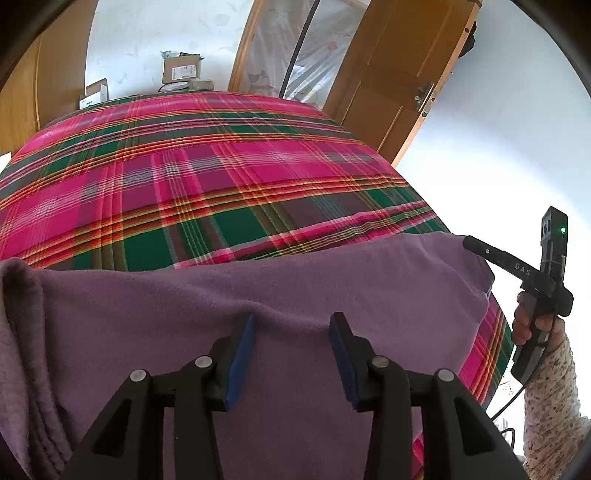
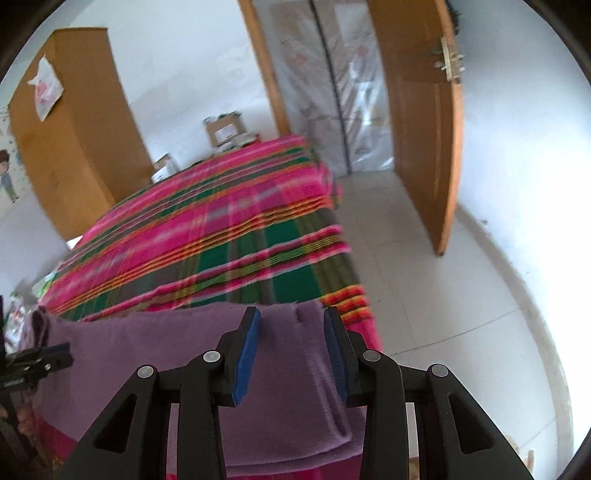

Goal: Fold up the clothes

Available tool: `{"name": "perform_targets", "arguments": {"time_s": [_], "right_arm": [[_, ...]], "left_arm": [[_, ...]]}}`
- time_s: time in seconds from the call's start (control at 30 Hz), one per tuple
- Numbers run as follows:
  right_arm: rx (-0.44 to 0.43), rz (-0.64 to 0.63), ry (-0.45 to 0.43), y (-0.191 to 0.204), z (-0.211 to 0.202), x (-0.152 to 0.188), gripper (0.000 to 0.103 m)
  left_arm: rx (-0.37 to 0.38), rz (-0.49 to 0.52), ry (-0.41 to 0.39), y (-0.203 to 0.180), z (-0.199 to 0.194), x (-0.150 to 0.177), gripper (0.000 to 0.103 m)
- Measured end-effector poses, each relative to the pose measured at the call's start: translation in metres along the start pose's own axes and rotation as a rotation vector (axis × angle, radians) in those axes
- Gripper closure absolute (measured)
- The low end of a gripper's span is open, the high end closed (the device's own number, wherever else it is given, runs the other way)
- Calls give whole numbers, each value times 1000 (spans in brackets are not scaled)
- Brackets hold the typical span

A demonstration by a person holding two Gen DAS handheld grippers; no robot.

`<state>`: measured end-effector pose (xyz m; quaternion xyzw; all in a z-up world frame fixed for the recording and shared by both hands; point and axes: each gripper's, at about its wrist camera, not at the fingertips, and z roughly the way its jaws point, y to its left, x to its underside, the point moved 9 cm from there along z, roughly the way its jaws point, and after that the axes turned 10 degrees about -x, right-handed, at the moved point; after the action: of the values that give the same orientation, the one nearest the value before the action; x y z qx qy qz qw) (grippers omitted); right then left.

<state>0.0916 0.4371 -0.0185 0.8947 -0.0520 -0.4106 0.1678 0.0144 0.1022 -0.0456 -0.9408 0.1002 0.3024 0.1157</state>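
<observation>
Left wrist: purple fleece garment (image 1: 258, 291) lies spread on the near end of the plaid bed cover (image 1: 207, 177), bunched layers at its left edge; left gripper (image 1: 291, 354) gapes wide above it, holding nothing. Right wrist (blurred): right gripper (image 2: 291, 350) likewise wide, empty, over the garment's right corner, which seems doubled over. Folding partly done at most; not yet a compact bundle.

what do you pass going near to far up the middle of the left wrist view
left gripper with its blue pads apart → purple garment → pink and green plaid bedspread → cardboard box against the white wall
</observation>
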Motion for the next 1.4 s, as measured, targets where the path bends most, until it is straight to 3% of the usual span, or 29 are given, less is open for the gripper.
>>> {"name": "perform_targets", "arguments": {"time_s": [0.07, 0.13, 0.23, 0.33, 0.57, 0.97, 1.2, 1.3, 1.4], "right_arm": [[13, -17, -15, 4, -2, 2, 86], [27, -56, -28, 11, -6, 5, 90], [20, -110, -51, 25, -15, 11, 92], [-41, -132, -59, 41, -21, 17, 93], [-34, -166, -14, 43, -17, 39, 97], [109, -46, -39, -4, -14, 10, 101], [172, 27, -29, -29, -10, 0, 99], [131, 29, -51, -26, -15, -1, 97], [112, -9, -74, -16, -20, -1, 75]], "left_arm": [[0, 0, -1, 0, 0, 0, 59], [-2, 5, -2, -1, 1, -1, 58], [0, 6, -5, -1, 1, -1, 58], [5, 2, -6, -1, 1, -1, 58], [3, 1, -6, -2, 1, -1, 57], [1, 0, -2, -1, 0, -1, 57], [-1, 0, 1, -2, 1, -1, 57], [3, 1, -1, -2, 1, -1, 55], [13, -13, -1, -2, 1, -1, 54]]}}
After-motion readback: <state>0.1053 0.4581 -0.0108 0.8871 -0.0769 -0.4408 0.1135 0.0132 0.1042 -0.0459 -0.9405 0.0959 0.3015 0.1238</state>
